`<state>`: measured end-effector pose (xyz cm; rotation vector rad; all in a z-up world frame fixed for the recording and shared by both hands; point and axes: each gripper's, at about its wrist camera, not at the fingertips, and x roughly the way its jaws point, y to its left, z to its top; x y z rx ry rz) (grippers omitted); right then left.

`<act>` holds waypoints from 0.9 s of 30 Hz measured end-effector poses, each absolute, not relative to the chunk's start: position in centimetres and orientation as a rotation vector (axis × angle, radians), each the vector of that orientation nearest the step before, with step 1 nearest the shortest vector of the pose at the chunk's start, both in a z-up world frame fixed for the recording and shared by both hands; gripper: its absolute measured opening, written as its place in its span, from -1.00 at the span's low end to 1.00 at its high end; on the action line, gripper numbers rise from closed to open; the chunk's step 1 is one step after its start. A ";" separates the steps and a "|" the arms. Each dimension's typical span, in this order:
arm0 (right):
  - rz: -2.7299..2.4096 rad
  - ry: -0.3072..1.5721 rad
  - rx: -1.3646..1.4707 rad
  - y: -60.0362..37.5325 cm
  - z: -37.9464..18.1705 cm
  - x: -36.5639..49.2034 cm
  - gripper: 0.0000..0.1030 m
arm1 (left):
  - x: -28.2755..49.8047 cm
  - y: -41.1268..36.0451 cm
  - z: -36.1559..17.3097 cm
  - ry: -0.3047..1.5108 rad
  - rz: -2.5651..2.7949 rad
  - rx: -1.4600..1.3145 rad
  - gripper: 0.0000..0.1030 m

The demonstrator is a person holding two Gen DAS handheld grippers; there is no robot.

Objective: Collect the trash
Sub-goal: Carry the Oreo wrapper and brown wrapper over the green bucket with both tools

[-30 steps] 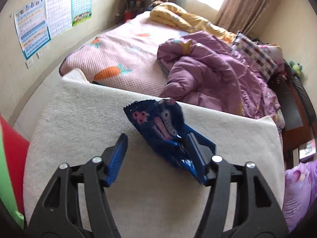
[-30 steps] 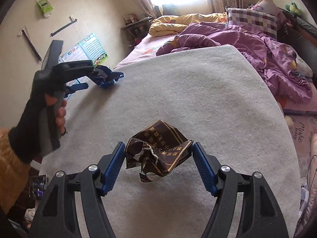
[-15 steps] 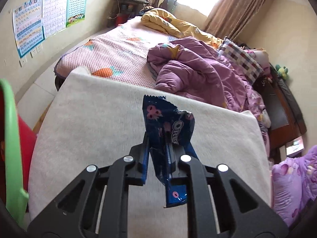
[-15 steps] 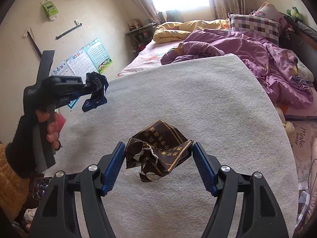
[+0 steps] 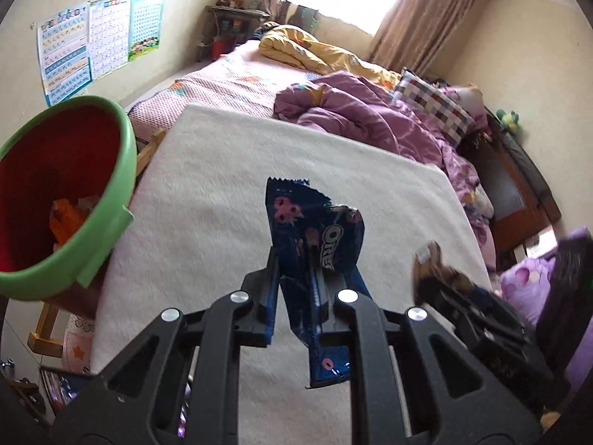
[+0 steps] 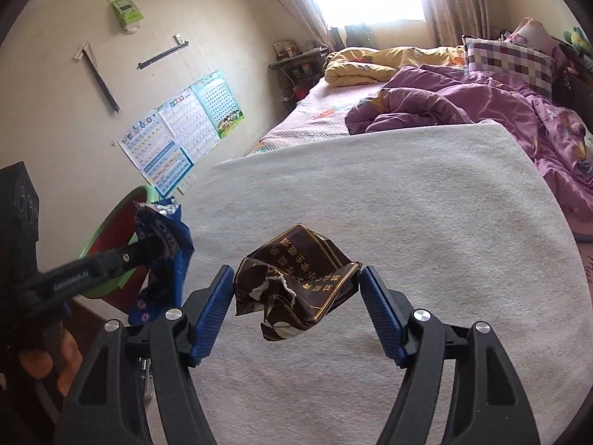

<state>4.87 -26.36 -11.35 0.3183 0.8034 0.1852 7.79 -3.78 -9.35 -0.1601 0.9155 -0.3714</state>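
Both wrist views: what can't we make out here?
- Bin contents, left view: wall hides all but an orange scrap.
- Right gripper, left view: motion-blurred.
- Brown wrapper, right view: cannot tell if the jaws touch it.
- Oreo wrapper lower end, right view: partly behind the gripper body.
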 end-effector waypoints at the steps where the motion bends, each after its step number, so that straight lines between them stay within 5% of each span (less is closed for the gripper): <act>1: 0.186 0.803 0.314 -25.9 -11.3 4.9 0.32 | 7.5 -4.0 -9.5 0.925 -0.388 -0.160 -0.73; 27: 0.122 0.760 0.296 -20.4 -9.5 3.4 0.32 | 6.0 2.1 -8.0 0.856 -0.430 -0.114 -0.73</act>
